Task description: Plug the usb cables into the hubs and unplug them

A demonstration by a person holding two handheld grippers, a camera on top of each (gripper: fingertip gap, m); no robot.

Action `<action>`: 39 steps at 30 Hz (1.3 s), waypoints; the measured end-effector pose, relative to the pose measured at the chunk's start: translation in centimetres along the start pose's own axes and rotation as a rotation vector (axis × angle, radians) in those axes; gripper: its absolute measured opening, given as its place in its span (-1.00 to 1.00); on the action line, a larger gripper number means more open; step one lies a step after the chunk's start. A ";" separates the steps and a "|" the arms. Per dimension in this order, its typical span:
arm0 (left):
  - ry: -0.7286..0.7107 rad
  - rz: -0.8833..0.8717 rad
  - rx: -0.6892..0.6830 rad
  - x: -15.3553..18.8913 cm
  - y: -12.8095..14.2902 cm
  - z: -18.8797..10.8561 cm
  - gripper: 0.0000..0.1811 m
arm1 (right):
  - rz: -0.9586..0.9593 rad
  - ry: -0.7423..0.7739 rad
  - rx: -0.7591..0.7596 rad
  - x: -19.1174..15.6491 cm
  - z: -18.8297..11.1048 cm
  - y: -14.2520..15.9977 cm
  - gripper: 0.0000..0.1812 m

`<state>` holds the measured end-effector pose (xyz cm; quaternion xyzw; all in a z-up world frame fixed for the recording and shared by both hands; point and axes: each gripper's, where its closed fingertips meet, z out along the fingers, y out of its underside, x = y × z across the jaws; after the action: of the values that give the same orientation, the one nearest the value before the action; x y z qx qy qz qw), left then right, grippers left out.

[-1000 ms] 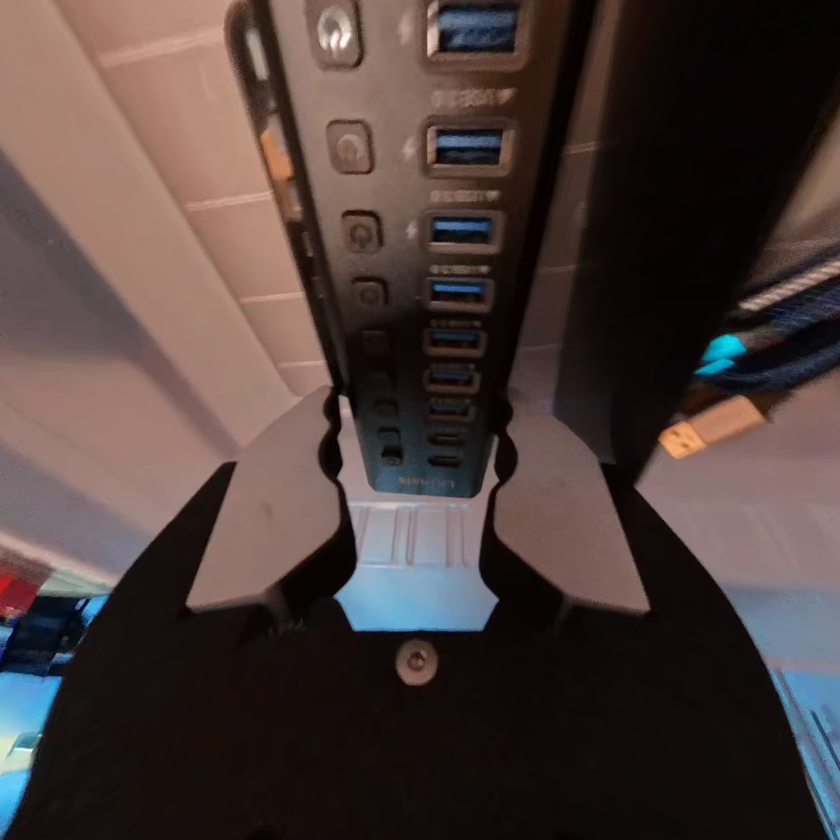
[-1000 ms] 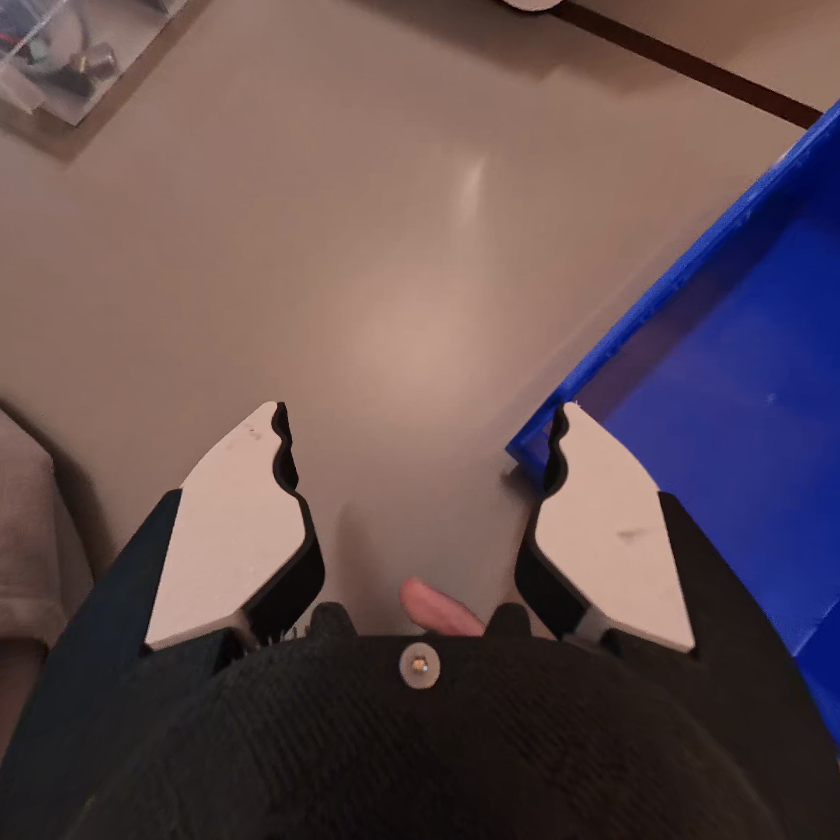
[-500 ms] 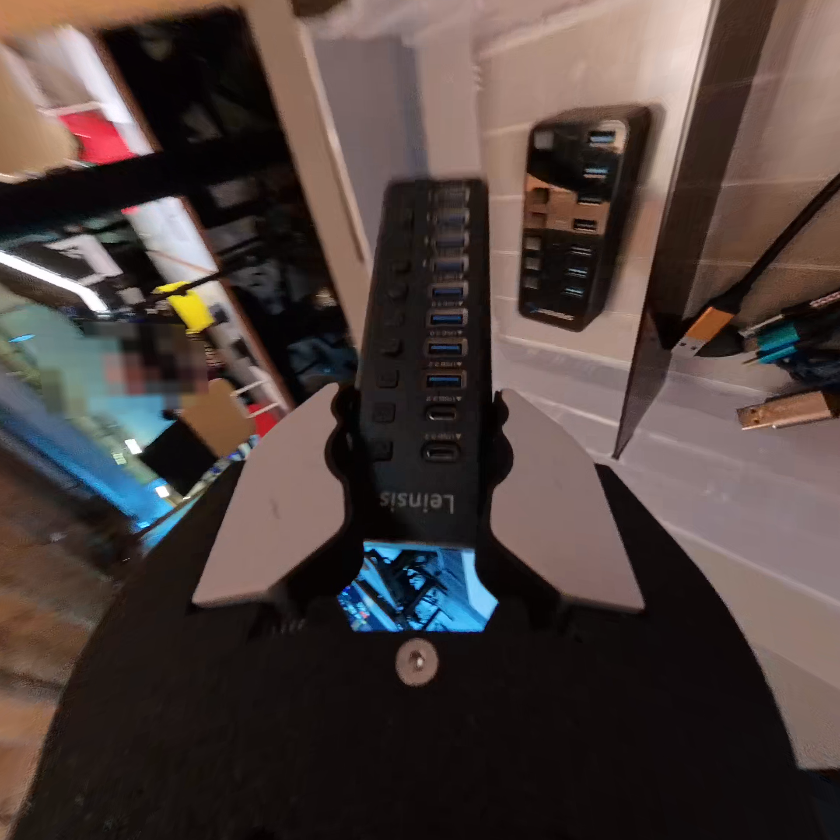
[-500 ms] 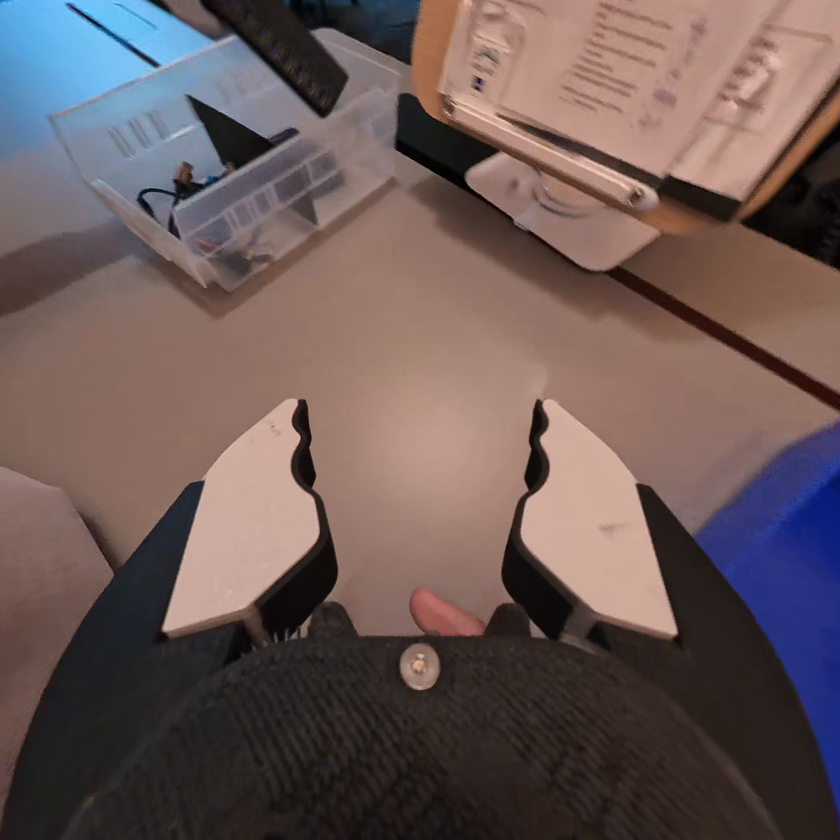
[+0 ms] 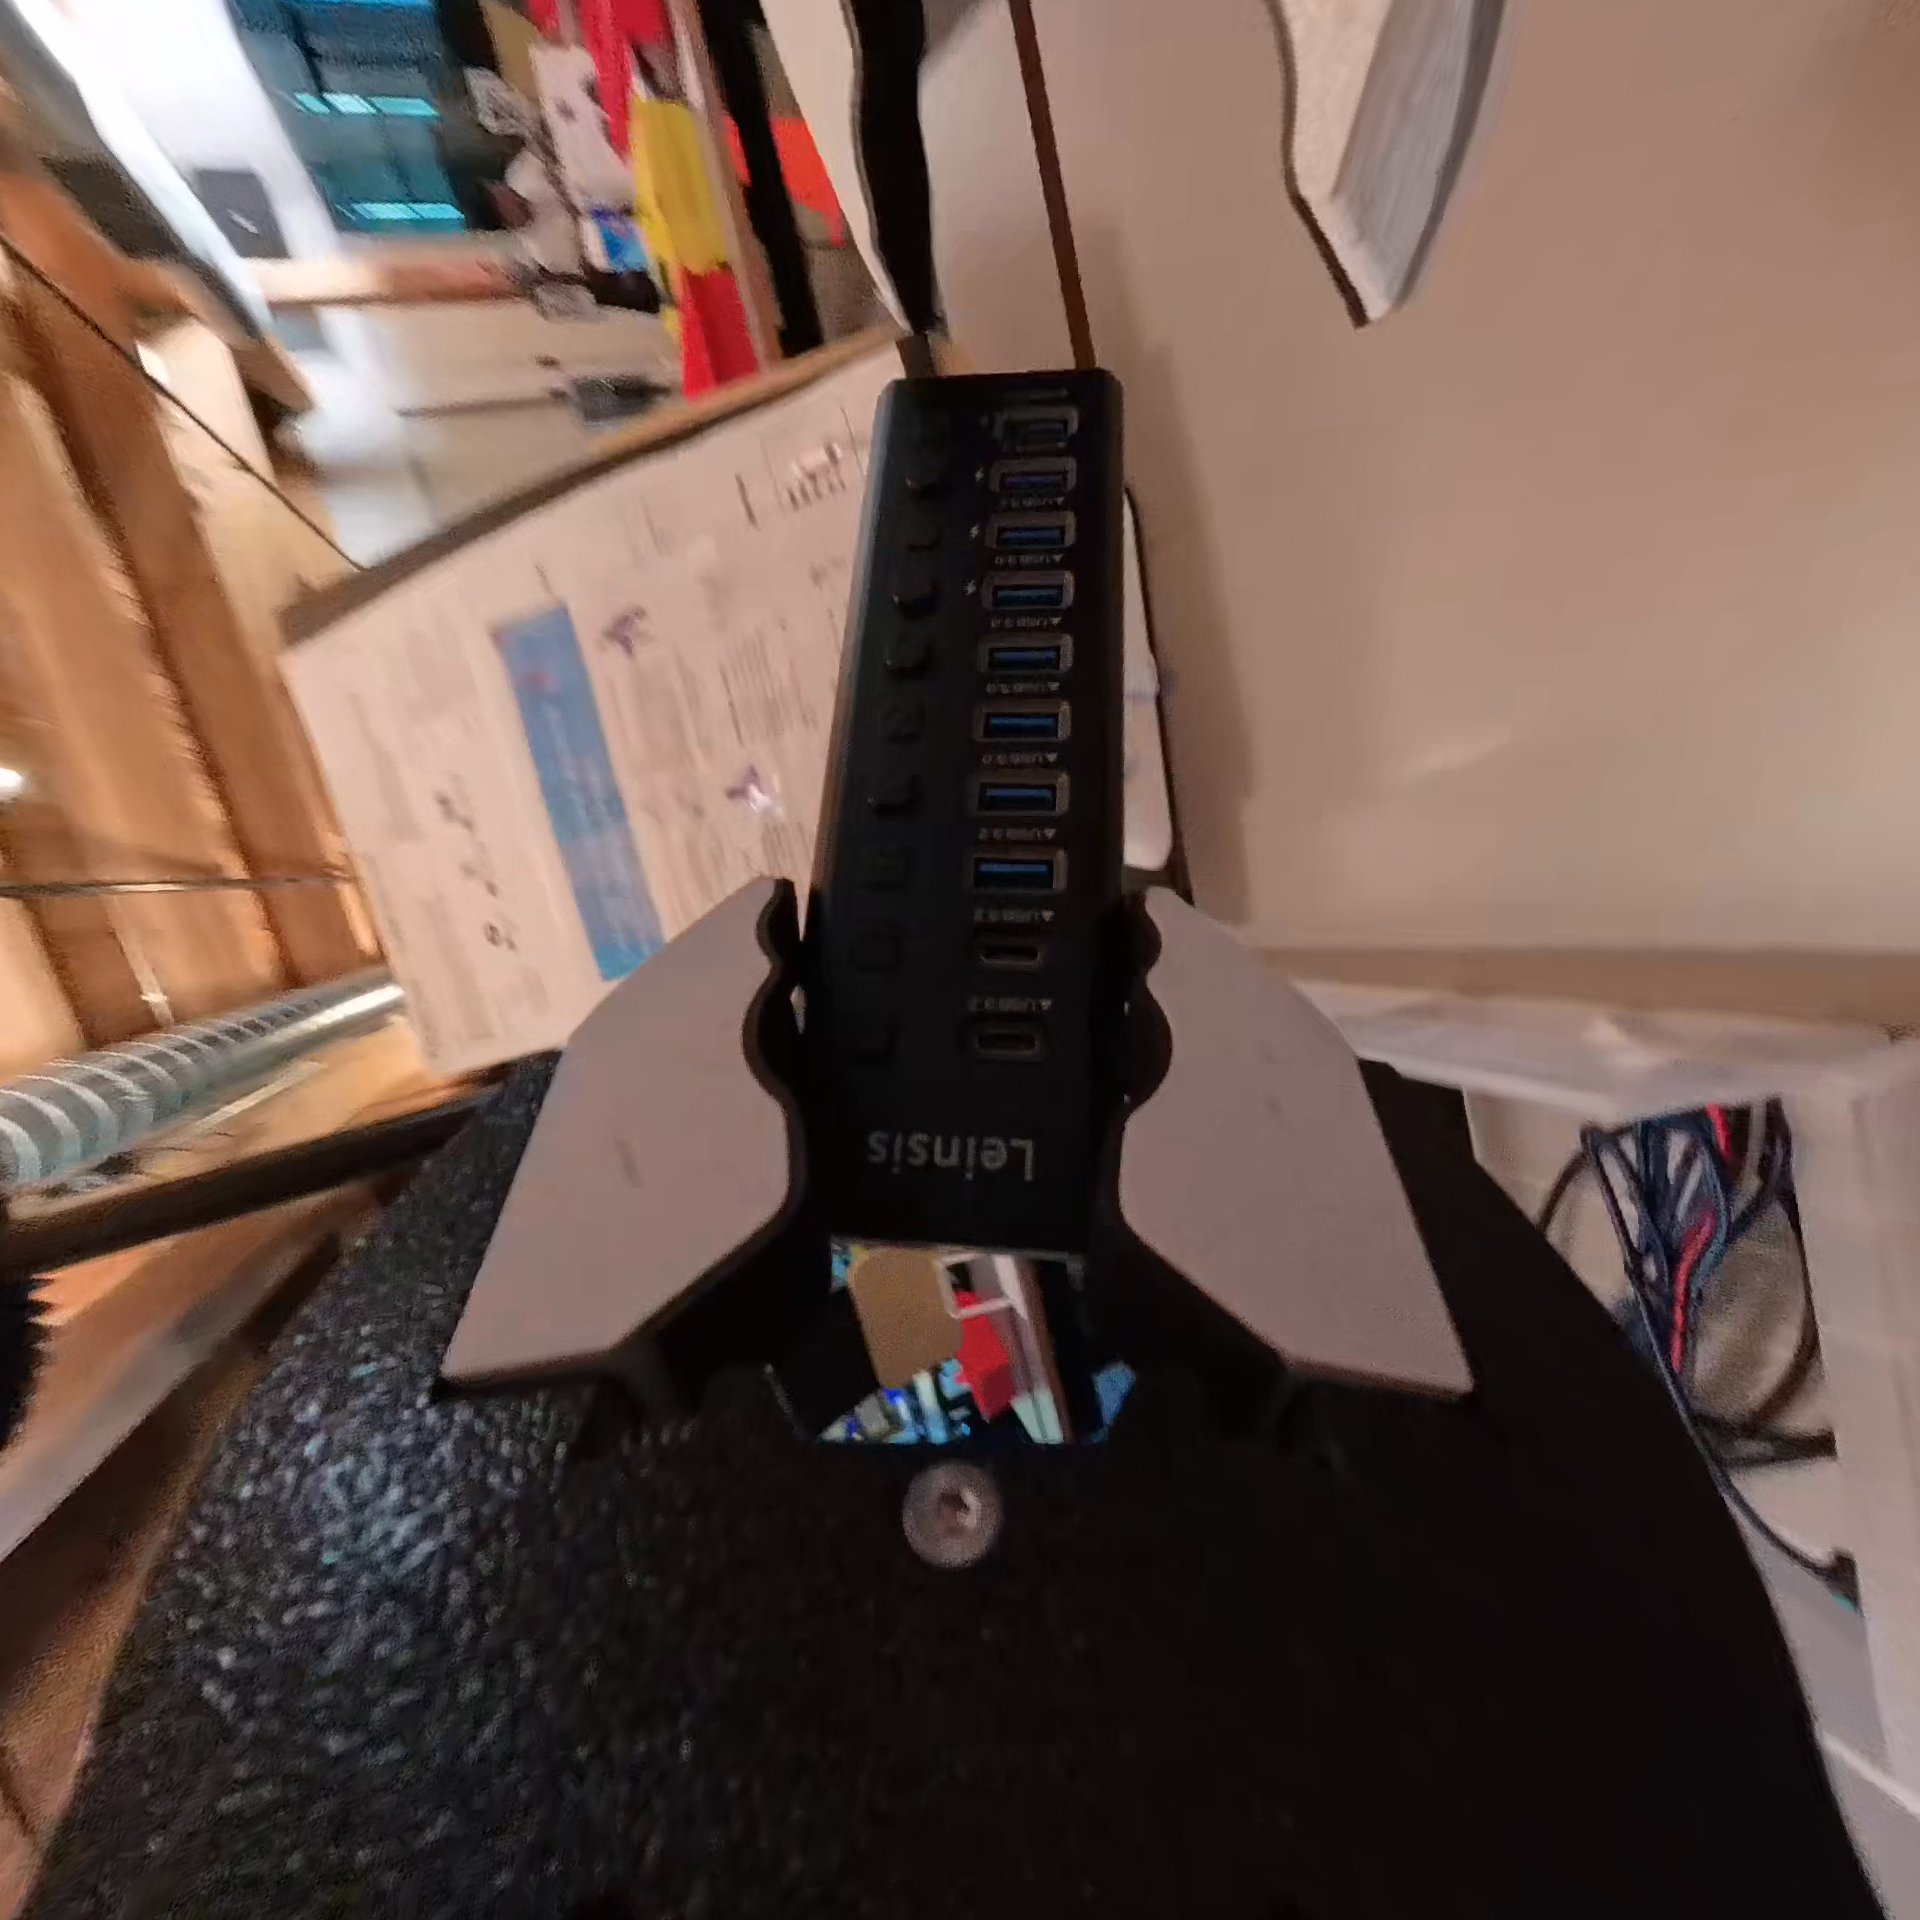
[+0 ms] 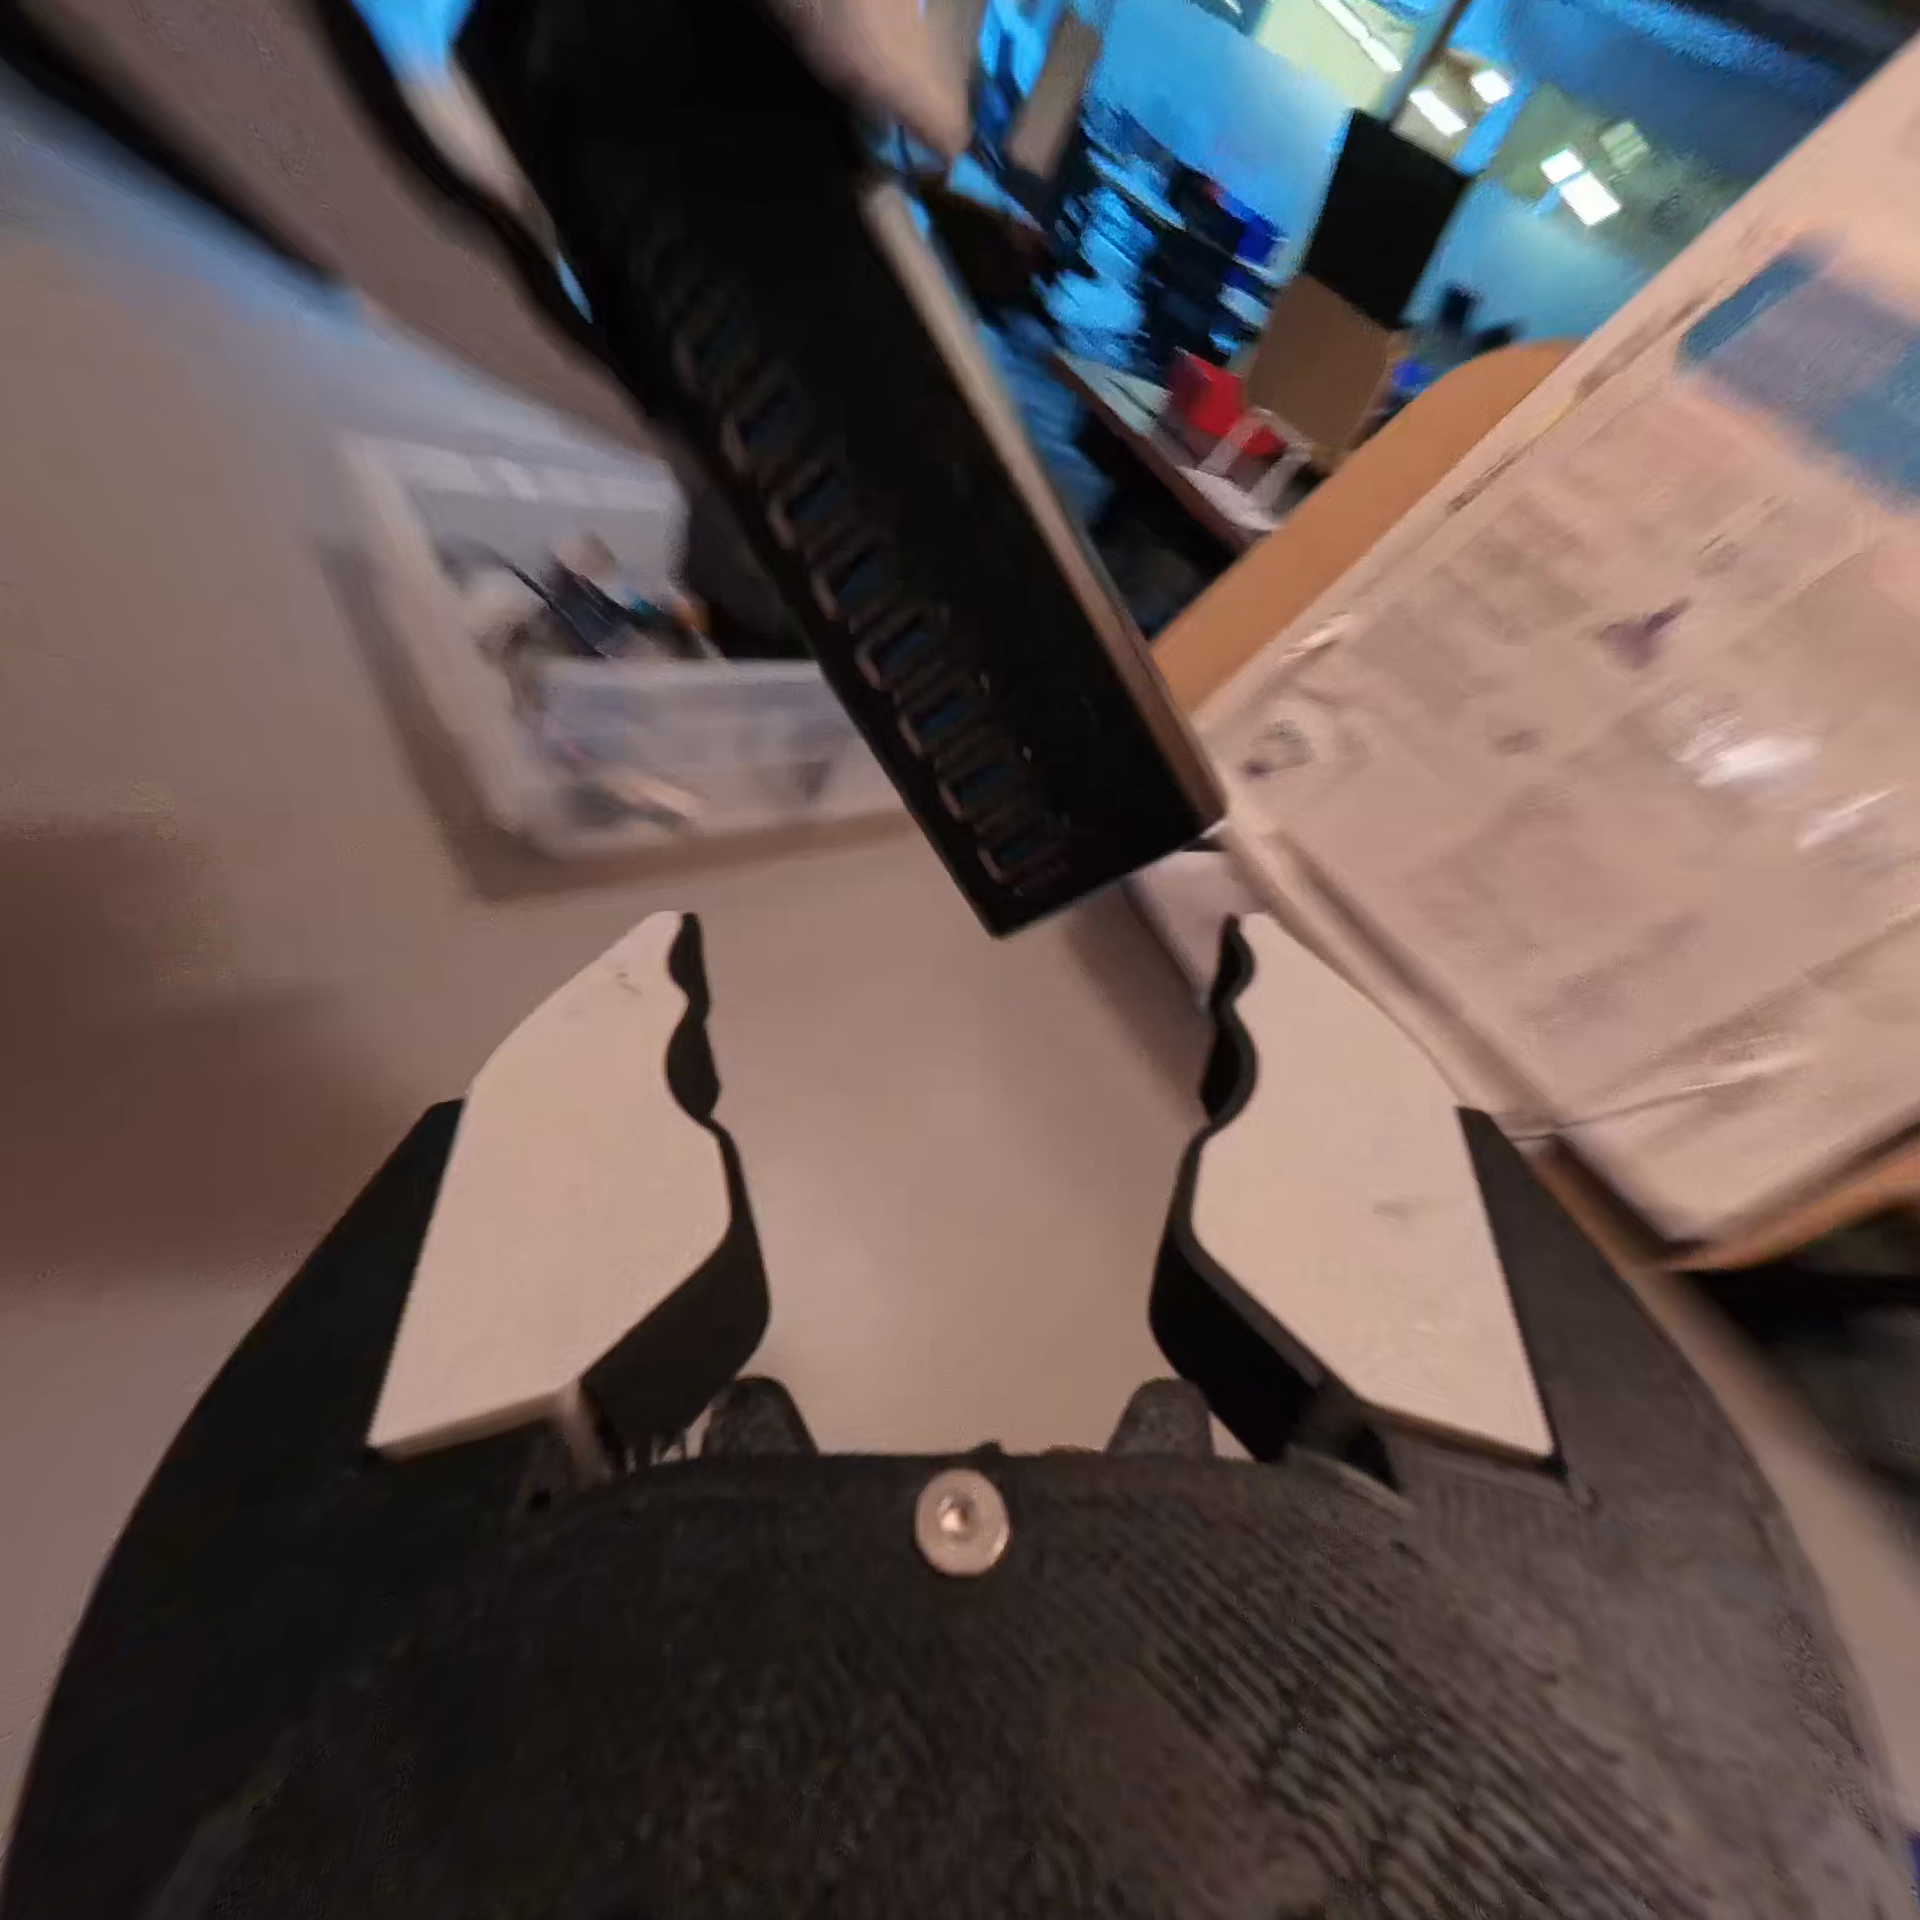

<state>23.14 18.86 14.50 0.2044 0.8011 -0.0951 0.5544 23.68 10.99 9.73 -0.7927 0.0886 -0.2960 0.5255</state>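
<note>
Two views of one moment. Left wrist view, from left to right: blurred wooden panels and a ribbed grey strip [image 5: 156, 1070] fill the left edge; next stands a tilted board covered with printed sheets [image 5: 540, 790]. At centre, the left claw [image 5: 961, 914] is clamped on the lower end of a long black hub [image 5: 966, 790], one finger pressed against each long side. The hub points away from the camera, its face showing a column of round buttons on the left and a column of blue-lined ports on the right, with two small oval ports nearest the fingers. No cable sits in any visible port. To the right lies a beige table [image 5: 1558, 623], then a clear box [image 5: 1870, 1299] holding a tangle of black, red and blue cables [image 5: 1704, 1247].

Right wrist view, from left to right: the beige table [image 6: 208, 727], a clear box [image 6: 623, 748] of blurred small parts, then the hub [image 6: 883, 540] slanting down from upper left, raised off the table, its free end just ahead of the right claw [image 6: 961, 935]. That claw stands wide apart and empty. The printed board [image 6: 1610, 779] fills the right.
</note>
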 end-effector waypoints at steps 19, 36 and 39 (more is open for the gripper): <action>-0.144 -0.180 0.467 1.6 -9.3 -0.5 -0.33 | 0.653 -0.667 0.323 -4.0 -7.9 -1.1 -0.65; 0.776 -2.646 0.931 0.8 -11.6 2.1 0.22 | 0.252 -0.072 0.278 -2.3 -7.3 -1.3 -0.65; 0.811 -2.723 0.860 1.6 -11.8 3.1 0.08 | 0.131 -0.041 0.182 -3.7 -6.8 0.2 -0.65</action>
<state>20.16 7.41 10.97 -0.5286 0.3794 -0.6905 -0.3160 16.89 7.27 10.01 -0.7400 0.1022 -0.2516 0.6153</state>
